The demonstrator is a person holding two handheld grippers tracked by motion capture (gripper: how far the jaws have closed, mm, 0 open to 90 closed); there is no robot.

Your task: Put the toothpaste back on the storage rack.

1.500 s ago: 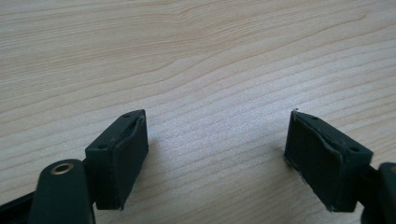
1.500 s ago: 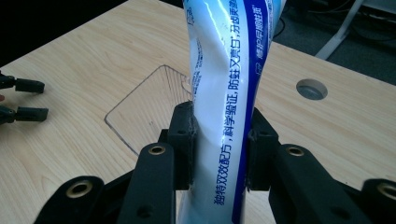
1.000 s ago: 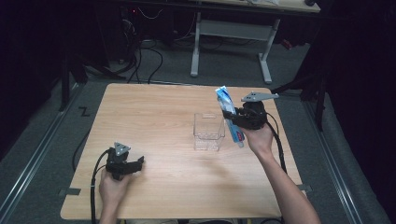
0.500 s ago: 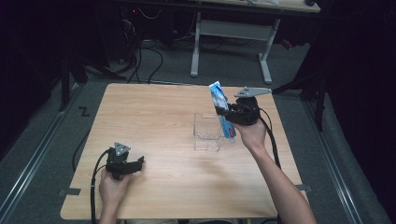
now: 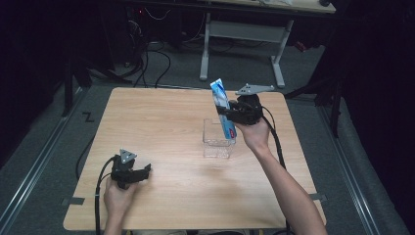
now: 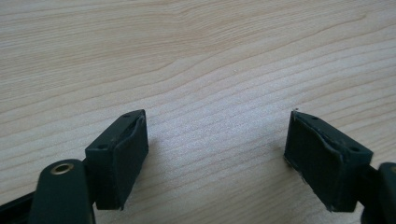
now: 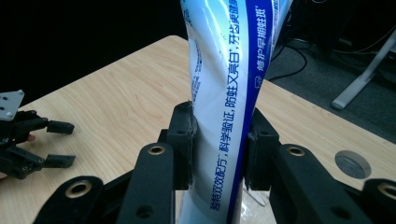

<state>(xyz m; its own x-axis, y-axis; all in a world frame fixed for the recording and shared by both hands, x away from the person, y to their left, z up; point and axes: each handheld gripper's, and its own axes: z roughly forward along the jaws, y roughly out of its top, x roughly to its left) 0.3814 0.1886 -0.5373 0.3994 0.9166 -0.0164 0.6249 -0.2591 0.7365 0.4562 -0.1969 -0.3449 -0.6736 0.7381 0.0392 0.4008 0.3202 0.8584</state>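
One blue-and-white toothpaste tube (image 5: 223, 110), printed with Chinese characters too small for me to read with confidence, stands nearly upright, clamped in the right gripper (image 5: 230, 116) above one clear plastic box (image 5: 218, 139), while the left gripper (image 5: 145, 172) rests spread and empty on the table (image 5: 161, 122).

The table (image 5: 161, 122) is showing pale wood with fine grain and a matt, smooth finish. The toothpaste tube (image 7: 229, 93) is gleaming as glossy plastic. The box (image 5: 218, 142) is looking like clear plastic. The right gripper (image 7: 219, 149) is showing matt black plastic with rubbery pads.
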